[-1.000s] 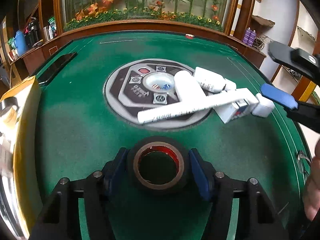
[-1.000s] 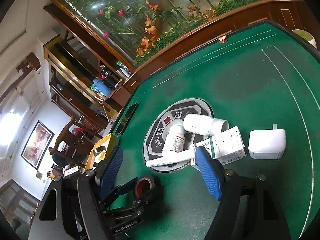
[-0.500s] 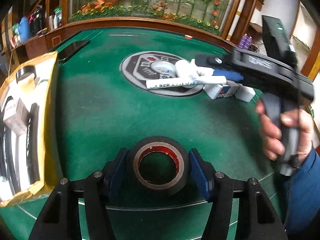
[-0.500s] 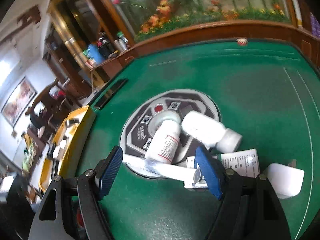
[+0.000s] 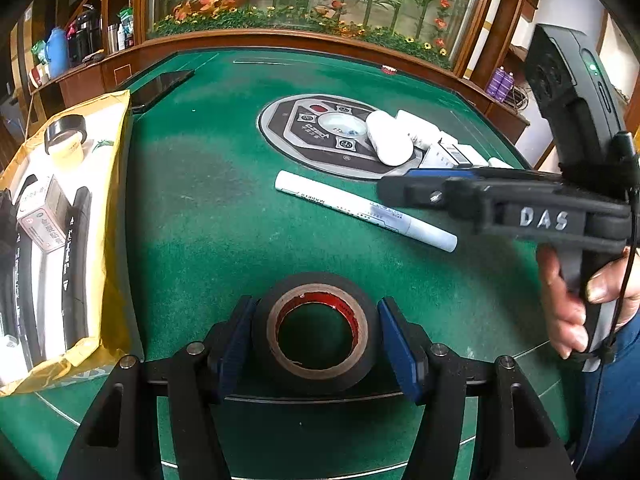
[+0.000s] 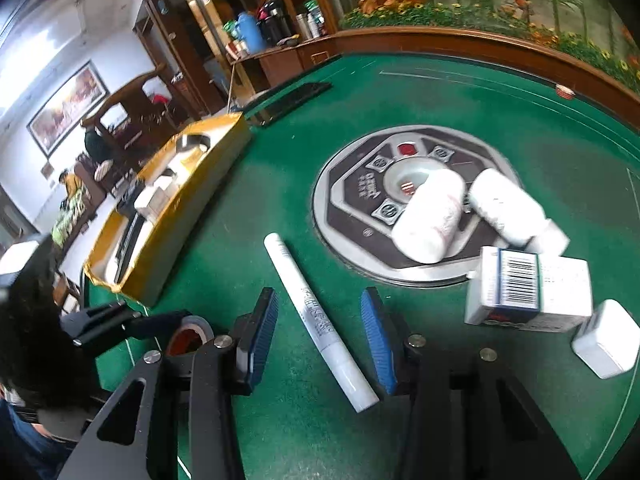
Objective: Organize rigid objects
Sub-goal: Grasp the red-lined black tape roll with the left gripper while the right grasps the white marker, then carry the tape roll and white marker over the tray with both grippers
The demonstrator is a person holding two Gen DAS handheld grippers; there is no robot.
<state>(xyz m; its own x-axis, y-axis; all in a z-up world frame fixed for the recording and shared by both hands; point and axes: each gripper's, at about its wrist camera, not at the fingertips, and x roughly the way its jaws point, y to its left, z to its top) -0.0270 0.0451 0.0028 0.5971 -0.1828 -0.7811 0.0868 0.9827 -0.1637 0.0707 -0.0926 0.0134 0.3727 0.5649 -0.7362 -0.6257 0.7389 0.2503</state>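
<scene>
While the black tape roll (image 5: 318, 332) sat squeezed between the blue pads of the left gripper (image 5: 318, 346), the right gripper (image 6: 320, 340) hung wide open over the white marker (image 6: 318, 322).

The tape was at the near edge of the green table (image 5: 208, 216), right by the yellow box (image 5: 114, 216) on the left. The marker lay flat on the felt between the open blue fingers (image 6: 376, 340) and I could not tell if they touched it. Farther away, two white bottles (image 6: 434, 216) lay on the round gray plate (image 6: 352, 200) in the middle. A white carton (image 6: 528, 294) and a small white block (image 6: 606, 338) sat to the right, near the bottles.
</scene>
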